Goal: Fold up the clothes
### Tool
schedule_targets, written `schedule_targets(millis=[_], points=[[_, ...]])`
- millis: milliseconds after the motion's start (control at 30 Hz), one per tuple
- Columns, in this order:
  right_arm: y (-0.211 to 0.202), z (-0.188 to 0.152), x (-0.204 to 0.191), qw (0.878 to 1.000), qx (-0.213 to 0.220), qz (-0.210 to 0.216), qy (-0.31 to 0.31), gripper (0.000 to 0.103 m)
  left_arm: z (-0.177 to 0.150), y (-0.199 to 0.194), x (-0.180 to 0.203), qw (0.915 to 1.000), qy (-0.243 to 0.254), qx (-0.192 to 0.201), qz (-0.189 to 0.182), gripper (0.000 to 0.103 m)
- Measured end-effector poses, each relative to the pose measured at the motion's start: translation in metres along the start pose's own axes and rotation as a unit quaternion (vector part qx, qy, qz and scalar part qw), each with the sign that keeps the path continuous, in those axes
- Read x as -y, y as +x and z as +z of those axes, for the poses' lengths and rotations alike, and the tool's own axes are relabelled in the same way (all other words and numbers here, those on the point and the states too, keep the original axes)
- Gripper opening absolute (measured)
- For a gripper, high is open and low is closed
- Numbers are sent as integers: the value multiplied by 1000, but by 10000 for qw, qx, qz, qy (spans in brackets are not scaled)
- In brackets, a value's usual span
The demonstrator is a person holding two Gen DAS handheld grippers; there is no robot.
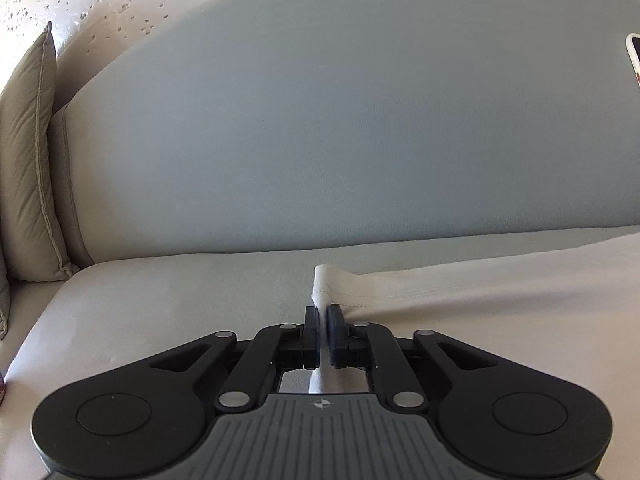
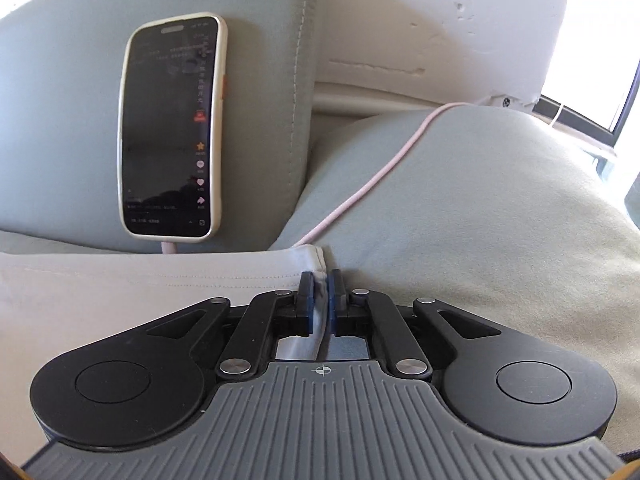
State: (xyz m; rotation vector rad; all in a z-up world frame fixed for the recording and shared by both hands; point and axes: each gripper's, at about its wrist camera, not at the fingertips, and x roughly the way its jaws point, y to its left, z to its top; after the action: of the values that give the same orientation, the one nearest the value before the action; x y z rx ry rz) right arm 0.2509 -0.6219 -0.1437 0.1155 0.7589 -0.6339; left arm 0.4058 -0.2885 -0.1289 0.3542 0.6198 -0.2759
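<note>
1. Sofa seat (image 1: 160, 300) ahead of you carries the pale garment (image 1: 460, 292), its hem stretched between your grippers.
2. Your left gripper (image 1: 321, 312) pinches one hem corner; your right gripper (image 2: 321, 280) pinches the other.
3. Keep the hem taut, lift evenly, and steer clear of the phone (image 2: 172, 124) and cable (image 2: 380, 176).

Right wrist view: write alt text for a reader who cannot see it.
The right gripper pinches the hemmed edge of a pale cloth lying on a sofa. Behind it a phone leans upright against the grey-green back cushion, its pink cable trailing over a second cushion to the right.
</note>
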Motion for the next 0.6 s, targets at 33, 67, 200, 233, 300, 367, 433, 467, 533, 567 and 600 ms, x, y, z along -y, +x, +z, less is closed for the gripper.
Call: schedule_targets(millis=[33, 67, 200, 233, 300, 367, 433, 467, 533, 567, 600], points=[[-5, 2, 1, 10000, -1, 61, 34, 17, 2, -5, -1, 10000, -62, 12, 33, 25], [-8, 3, 2, 10000, 2, 58, 80, 24, 4, -8, -2, 9999, -126, 24, 70, 38], [-49, 10, 11, 9992, 139, 180, 342, 46, 18, -54, -25, 9985, -524, 119, 86, 50], [-65, 13, 15, 9985, 173, 257, 447, 46, 22, -69, -33, 9976, -685, 113, 38, 54], [-100, 18, 23, 9966, 268, 412, 667, 47, 30, -102, -49, 9954, -940, 157, -95, 56], [-144, 20, 30, 9941, 383, 578, 834, 47, 36, -134, -60, 9934, -1057, 295, -345, 60], [-191, 20, 37, 9912, 473, 765, 970, 47, 37, -179, -71, 9920, -1049, 447, -544, 64], [-214, 18, 40, 9899, 526, 849, 1010, 48, 35, -201, -75, 9914, -1039, 499, -624, 66], [-268, 10, 43, 9870, 624, 1055, 1035, 51, 25, -245, -84, 9902, -1038, 533, -761, 68], [-294, 4, 44, 9857, 665, 1155, 1032, 57, 19, -267, -89, 9897, -1041, 538, -826, 71], [-318, -3, 45, 9845, 720, 1240, 1009, 64, 12, -287, -93, 9894, -1020, 528, -892, 72]])
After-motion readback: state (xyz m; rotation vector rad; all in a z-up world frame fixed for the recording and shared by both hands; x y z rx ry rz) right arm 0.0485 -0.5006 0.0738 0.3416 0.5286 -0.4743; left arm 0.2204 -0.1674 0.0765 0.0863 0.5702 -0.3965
